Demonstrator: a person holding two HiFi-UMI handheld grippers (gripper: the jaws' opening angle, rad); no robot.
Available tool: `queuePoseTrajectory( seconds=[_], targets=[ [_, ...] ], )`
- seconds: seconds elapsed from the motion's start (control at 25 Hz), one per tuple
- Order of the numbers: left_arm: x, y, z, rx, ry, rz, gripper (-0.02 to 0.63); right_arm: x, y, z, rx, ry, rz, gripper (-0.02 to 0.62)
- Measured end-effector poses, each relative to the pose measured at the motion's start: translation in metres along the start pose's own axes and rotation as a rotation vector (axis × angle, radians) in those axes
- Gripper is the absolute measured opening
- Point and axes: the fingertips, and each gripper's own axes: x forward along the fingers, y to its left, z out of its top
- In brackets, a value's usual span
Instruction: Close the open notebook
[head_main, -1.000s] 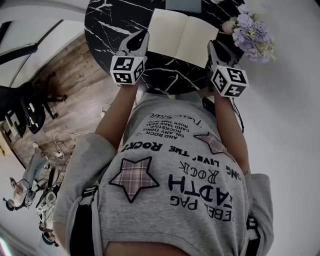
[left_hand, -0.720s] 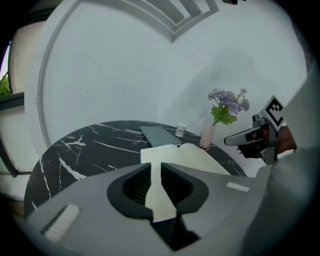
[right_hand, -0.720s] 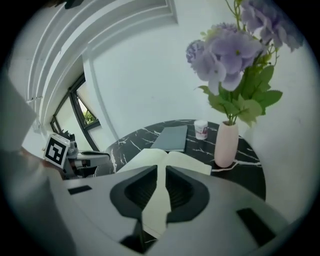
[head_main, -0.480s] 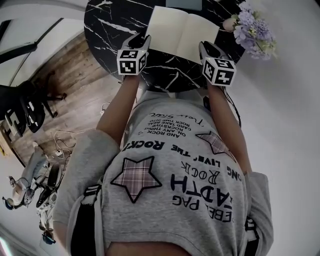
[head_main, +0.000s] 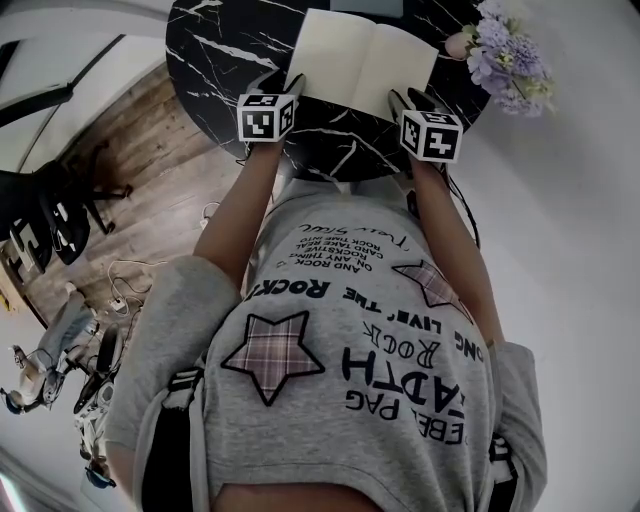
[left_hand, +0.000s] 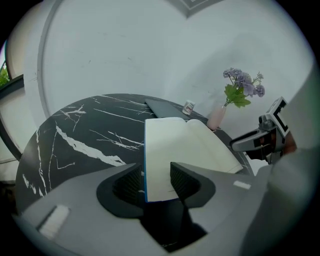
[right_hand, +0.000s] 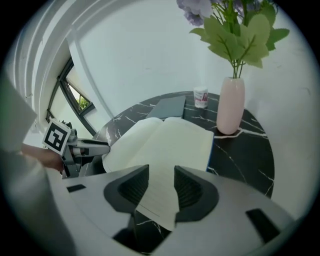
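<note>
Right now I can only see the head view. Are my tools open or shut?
Observer: The left tool is open. Its jaws have just been opening, and the book's blue-edged corner sits between them, not pinched.
Operator: And the other one?
Observer: The right tool is open too. Its jaws have just been opening, and a lined page corner lies between them.
Operator: Is anything hiding behind the book?
Observer: A small jar stands near the pink vase.
</note>
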Motion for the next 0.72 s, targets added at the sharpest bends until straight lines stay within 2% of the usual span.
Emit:
queuePoseTrajectory(
  seconds=[0.32, 0.48, 0.72],
  targets=[
    [0.002, -0.001, -0.006, -0.038, 0.023, -0.014, 0.173, 0.012, 0.006, -0.023, -0.008, 0.109, 0.027, 0.162],
    [0.002, -0.001, -0.007, -0.048, 0.015, -0.006, 0.175, 0.016, 0.005, -0.026, -0.014, 0.119, 0.013, 0.163],
    [0.004, 0.001, -0.007, -0.113, 0.013, -0.016, 0.175, 0.017, 0.004, -0.028, -0.008, 0.141, -0.007, 0.163]
  ],
)
